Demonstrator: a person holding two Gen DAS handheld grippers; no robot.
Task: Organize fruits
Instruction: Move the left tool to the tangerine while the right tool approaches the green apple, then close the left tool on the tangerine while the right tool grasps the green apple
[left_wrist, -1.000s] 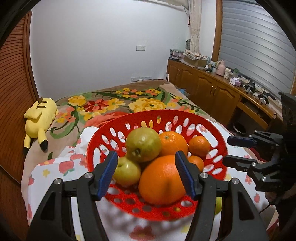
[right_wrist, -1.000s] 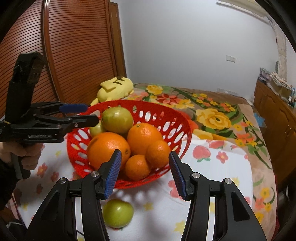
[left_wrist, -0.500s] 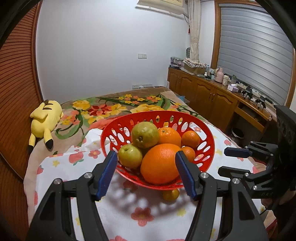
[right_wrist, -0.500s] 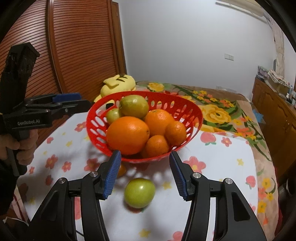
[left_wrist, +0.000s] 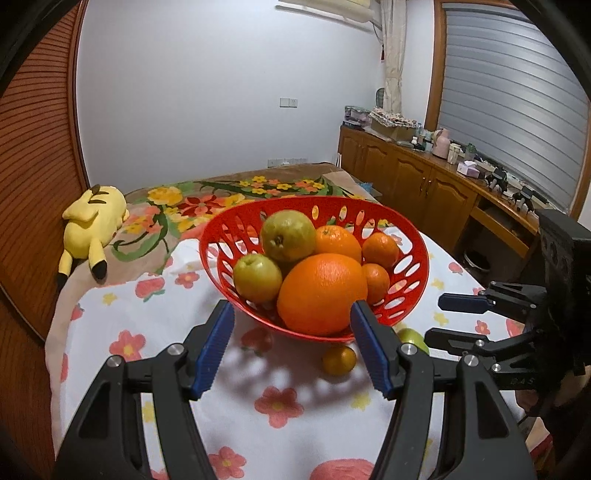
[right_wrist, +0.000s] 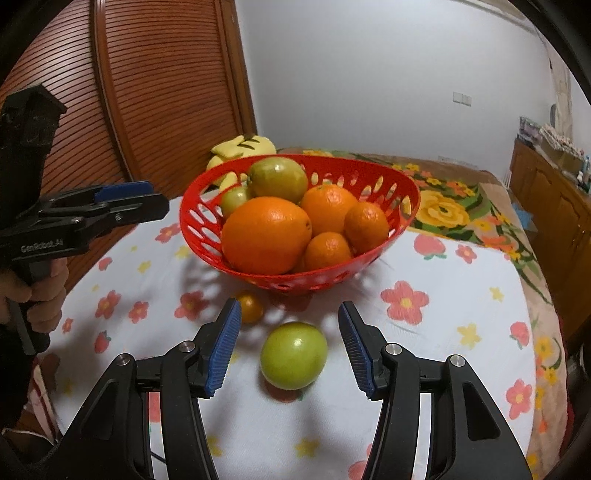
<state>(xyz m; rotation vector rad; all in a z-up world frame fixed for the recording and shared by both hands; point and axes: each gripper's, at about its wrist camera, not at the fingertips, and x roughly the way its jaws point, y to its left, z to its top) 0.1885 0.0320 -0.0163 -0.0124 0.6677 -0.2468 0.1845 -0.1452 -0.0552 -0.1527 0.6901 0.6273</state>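
Both tongs stood released: the right gripper was approaching the green apple; closing on it seemed next, the basket nearby, while the left gripper hung idle.

A basket of fruit is set on the table beyond the right gripper; an apple is found between its fingers.
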